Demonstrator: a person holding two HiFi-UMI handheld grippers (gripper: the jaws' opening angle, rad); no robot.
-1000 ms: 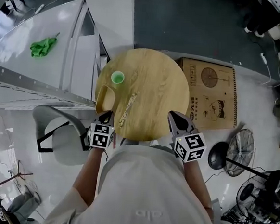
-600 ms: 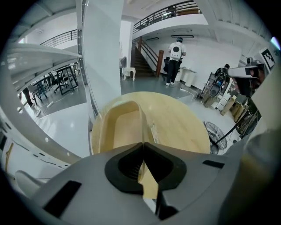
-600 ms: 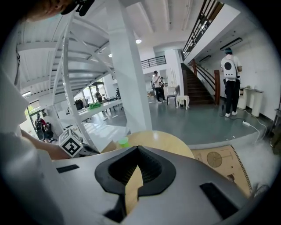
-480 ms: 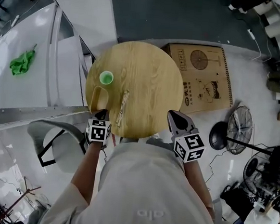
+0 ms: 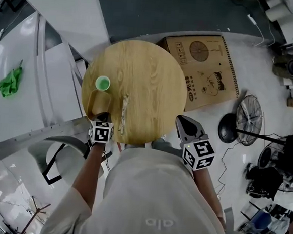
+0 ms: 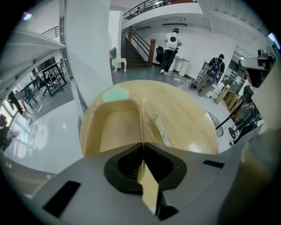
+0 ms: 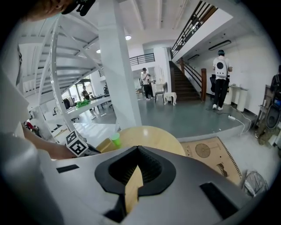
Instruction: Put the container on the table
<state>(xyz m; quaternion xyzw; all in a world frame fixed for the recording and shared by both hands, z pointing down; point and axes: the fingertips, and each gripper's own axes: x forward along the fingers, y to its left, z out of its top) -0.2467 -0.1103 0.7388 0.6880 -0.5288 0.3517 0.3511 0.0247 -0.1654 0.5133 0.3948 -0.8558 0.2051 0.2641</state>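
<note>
Container (image 5: 99, 104) rim clamped btwn L gripper (image 5: 102, 118) jaws, table (image 5: 148, 89) edge.

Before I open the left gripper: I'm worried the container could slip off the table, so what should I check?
1. Left gripper shut on tan wooden container's wall: ok.
2. Container resting flat on round wooden table: cannot tell.
3. Container well inside the table's rim: not ok, it is at the left rim.
4. Green cup apart from container: cannot tell, just behind its far wall.
5. Pale wooden sticks apart from container: ok.
6. Right gripper shut, empty, out of the way: ok.
</note>
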